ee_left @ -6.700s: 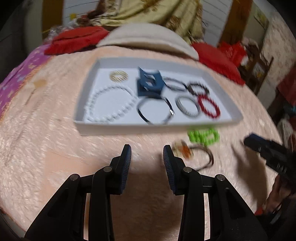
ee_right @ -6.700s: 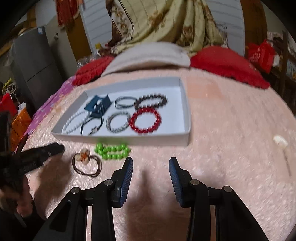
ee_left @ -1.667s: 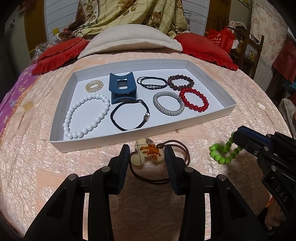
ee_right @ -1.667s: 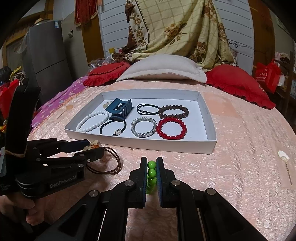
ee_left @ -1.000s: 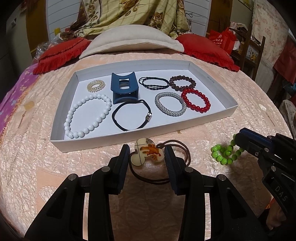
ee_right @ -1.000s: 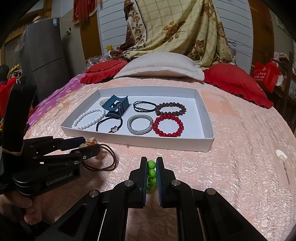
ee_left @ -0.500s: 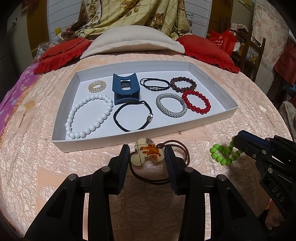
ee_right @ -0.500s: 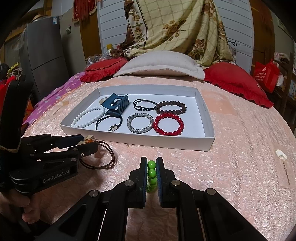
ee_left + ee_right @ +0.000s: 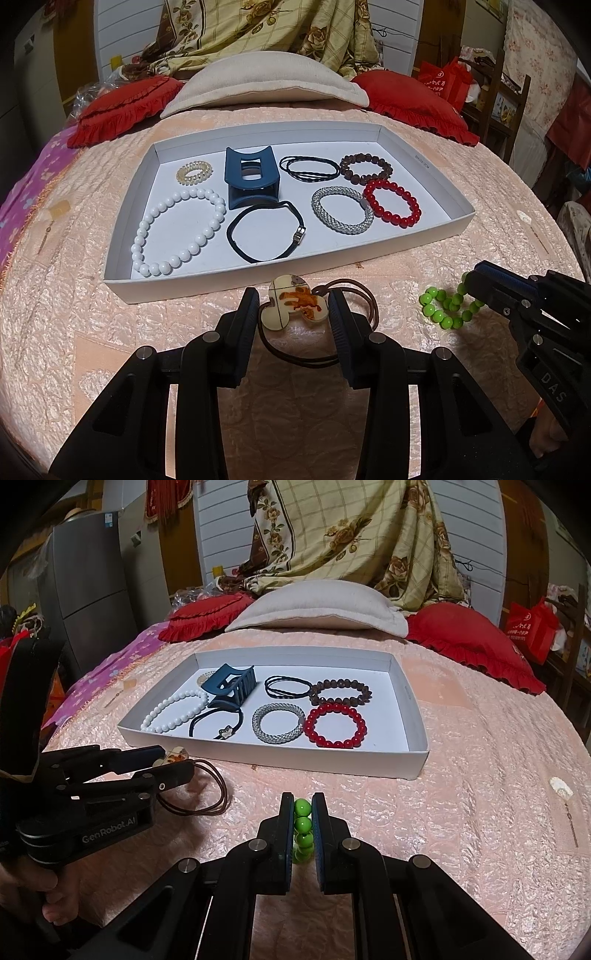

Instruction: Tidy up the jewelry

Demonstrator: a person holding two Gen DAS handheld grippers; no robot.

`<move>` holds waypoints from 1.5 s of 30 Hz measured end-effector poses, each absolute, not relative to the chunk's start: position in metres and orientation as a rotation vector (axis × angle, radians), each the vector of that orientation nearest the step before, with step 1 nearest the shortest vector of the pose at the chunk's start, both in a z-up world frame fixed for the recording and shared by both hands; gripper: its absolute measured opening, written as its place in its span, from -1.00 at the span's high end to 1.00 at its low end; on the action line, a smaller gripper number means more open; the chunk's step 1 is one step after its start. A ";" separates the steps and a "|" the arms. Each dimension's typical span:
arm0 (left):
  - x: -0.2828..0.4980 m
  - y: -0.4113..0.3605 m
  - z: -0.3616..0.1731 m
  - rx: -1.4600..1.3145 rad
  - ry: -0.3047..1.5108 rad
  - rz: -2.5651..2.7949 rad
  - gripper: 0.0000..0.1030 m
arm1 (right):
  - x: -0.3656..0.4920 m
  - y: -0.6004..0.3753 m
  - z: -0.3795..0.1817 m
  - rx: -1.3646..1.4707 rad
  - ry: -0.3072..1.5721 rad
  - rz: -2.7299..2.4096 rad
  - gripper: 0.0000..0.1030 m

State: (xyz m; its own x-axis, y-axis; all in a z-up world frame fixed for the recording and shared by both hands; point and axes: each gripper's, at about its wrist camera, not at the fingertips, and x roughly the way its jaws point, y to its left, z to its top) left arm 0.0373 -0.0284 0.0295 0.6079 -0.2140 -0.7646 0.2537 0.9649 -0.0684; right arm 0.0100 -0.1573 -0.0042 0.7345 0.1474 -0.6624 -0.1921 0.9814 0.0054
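**Lettering on the two grippers**

The left gripper (image 9: 173, 764), seen from the right wrist view, carries "GenRobot.AI" in pale letters along the side of its black body. The right gripper (image 9: 471, 286), seen from the left wrist view, shows the letters "DAS" on its black housing. A red bag (image 9: 441, 83) behind the bed bears white print too small to read.

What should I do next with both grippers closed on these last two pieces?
Probably lift the right gripper, shut on the green bracelet, over the tray. The left gripper clamps the hair tie just outside the tray's near wall.
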 end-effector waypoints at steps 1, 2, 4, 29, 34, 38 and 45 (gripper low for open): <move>0.037 -0.028 0.030 0.048 0.876 -0.270 0.28 | 0.010 -0.157 -0.004 -0.064 0.722 0.187 0.83; 0.037 -0.028 0.030 0.048 0.875 -0.269 0.28 | 0.010 -0.157 -0.004 -0.064 0.722 0.187 0.83; 0.037 -0.028 0.030 0.047 0.874 -0.269 0.28 | 0.010 -0.157 -0.004 -0.064 0.722 0.186 0.83; 0.114 0.021 0.065 -0.092 0.836 -0.190 0.28 | 0.096 -0.178 0.066 0.076 0.590 0.183 0.84; 0.115 0.019 0.055 -0.084 0.890 -0.202 0.27 | 0.125 -0.169 0.052 0.090 0.628 0.197 0.84; 0.118 0.016 0.047 -0.056 0.919 -0.193 0.28 | 0.142 -0.155 0.053 0.119 0.626 0.246 0.83; 0.124 0.007 0.030 -0.003 0.980 -0.174 0.27 | 0.173 -0.157 0.025 0.235 0.696 0.250 0.83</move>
